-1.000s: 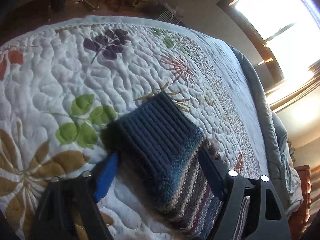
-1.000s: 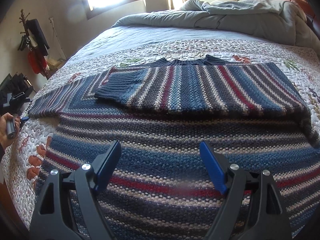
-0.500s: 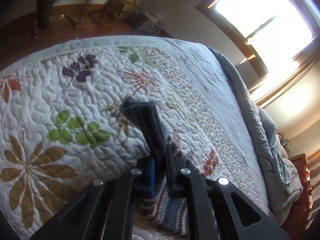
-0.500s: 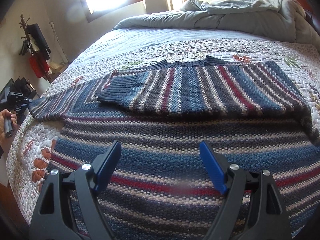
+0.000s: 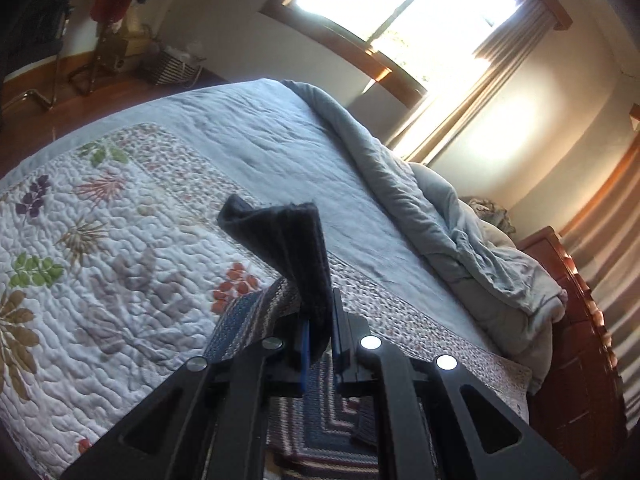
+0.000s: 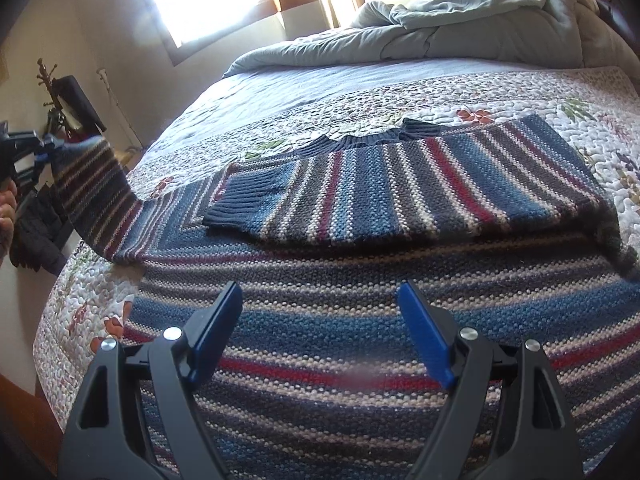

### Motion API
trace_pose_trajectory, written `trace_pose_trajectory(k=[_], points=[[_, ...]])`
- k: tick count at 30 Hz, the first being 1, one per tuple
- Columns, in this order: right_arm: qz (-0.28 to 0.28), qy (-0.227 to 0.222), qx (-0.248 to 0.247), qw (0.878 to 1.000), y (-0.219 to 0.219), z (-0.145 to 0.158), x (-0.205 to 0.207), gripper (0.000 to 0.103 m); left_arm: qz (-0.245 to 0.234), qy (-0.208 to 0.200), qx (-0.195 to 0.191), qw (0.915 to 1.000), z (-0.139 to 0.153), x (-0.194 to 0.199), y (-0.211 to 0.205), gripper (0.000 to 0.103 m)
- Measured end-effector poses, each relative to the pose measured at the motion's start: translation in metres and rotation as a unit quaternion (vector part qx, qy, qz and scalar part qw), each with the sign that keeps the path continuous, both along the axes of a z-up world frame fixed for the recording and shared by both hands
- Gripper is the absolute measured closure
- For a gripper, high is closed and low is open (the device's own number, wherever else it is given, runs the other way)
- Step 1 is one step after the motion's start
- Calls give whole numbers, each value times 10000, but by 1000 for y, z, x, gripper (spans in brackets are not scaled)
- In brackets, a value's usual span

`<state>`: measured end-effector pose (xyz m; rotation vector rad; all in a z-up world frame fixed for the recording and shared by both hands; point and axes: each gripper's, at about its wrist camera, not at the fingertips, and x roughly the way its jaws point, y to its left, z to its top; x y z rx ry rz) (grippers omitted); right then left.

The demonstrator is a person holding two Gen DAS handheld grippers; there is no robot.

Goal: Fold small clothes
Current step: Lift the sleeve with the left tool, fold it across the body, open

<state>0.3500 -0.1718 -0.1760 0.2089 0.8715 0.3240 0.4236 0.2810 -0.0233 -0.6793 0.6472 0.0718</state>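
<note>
Since the earlier frame the left gripper (image 5: 320,332) has clamped fully onto the dark ribbed cuff (image 5: 288,240) of the striped sweater (image 6: 360,320) and lifted that sleeve (image 6: 96,192) clear of the quilt (image 5: 100,260), where before the cuff lay flat between spread jaws. Seen from the right wrist view, the raised sleeve hangs at about nine o'clock, draping back down to the sweater's shoulder. Across the sweater's chest, toward twelve o'clock, the other sleeve (image 6: 380,192) already lies folded, its cuff pointing to nine o'clock. Over the sweater's lower body hovers the right gripper (image 6: 320,332), its jaws standing wide with nothing between them, and it has kept still. As for the sweater, it is spread flat on the bed (image 6: 320,84), body at six o'clock, neck toward twelve.

By my judgement the step in hand is the second sleeve fold. Next the left gripper likely needs to carry the cuff across toward three o'clock, lay it over the first sleeve and let go, keeping the knit from twisting
</note>
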Motion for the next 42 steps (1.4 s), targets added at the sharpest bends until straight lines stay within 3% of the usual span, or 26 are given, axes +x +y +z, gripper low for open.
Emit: trace_pose_trajectory(k=[9,22,42], points=[[-1,-18,173,9998,-6,6,-2,23,-570,-41,261,9980,23,12,-70,95],[-19,-90,206,9997,-20,13,-5,22,-1062,1,922,9901,25,21,-164,95],[-107,-165,-25,9998,-50,13,-8,22,-1446,275,861,9854,-59,44,-267,95]])
